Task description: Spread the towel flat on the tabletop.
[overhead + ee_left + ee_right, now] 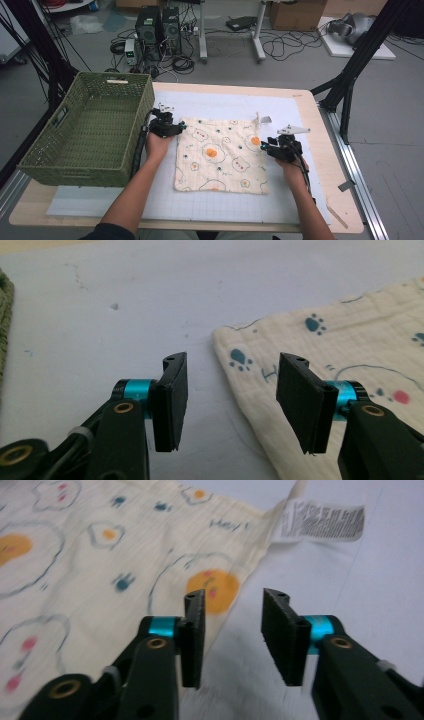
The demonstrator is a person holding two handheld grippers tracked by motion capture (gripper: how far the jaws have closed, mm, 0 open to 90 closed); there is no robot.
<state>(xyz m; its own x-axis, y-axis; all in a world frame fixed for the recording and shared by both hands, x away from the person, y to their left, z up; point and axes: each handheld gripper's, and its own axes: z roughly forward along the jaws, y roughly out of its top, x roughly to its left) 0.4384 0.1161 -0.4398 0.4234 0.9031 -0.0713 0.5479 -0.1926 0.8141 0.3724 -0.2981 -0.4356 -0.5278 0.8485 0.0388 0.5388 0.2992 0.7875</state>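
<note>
While spread flat on the white mat (pixel 100 200) beside the green basket (pixel 85 130), the printed cloth (pixel 220 155) lay ungripped. Left gripper (pixel 230 405) found with jaws apart astride the near-left corner; right gripper (pixel 234 640) likewise apart at the opposite edge (care label (pixel 322 522) just beyond). Recommended: lower both, pinch the hem squarely, lift evenly.
</note>
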